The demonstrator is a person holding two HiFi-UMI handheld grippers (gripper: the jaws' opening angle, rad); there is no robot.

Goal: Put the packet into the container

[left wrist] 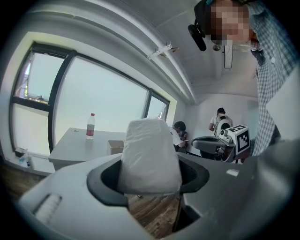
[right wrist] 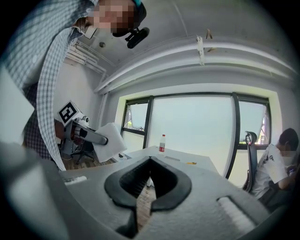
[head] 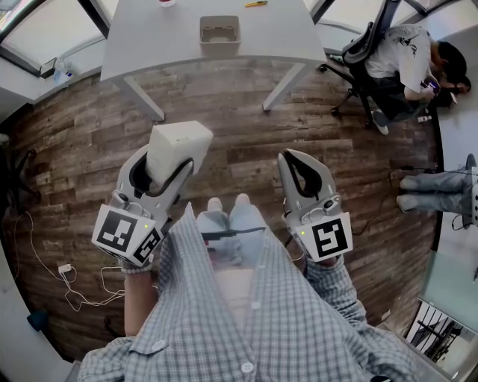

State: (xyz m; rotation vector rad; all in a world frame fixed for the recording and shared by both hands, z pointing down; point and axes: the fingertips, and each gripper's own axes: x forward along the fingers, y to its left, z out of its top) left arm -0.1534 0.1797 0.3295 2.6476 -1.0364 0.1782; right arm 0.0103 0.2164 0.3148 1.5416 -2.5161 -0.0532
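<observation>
In the head view my left gripper (head: pixel 171 171) is shut on a white packet (head: pixel 181 142), held above the wooden floor in front of my body. From the left gripper view, the packet (left wrist: pixel 149 154) stands upright between the jaws and fills the gap. My right gripper (head: pixel 292 157) hangs level with it on the right, shut with nothing in it (right wrist: pixel 149 180). The container (head: pixel 219 33), a small beige open box, sits on the grey table (head: pixel 149 45) well ahead of both grippers; it is also in the left gripper view (left wrist: pixel 115 146).
A water bottle (left wrist: pixel 90 125) and a yellow pen (head: pixel 255 4) lie on the table. A person sits in an office chair (head: pixel 403 60) at the right rear; another person's legs (head: pixel 437 190) show at the right edge. Cables (head: pixel 67 276) trail on the floor at left.
</observation>
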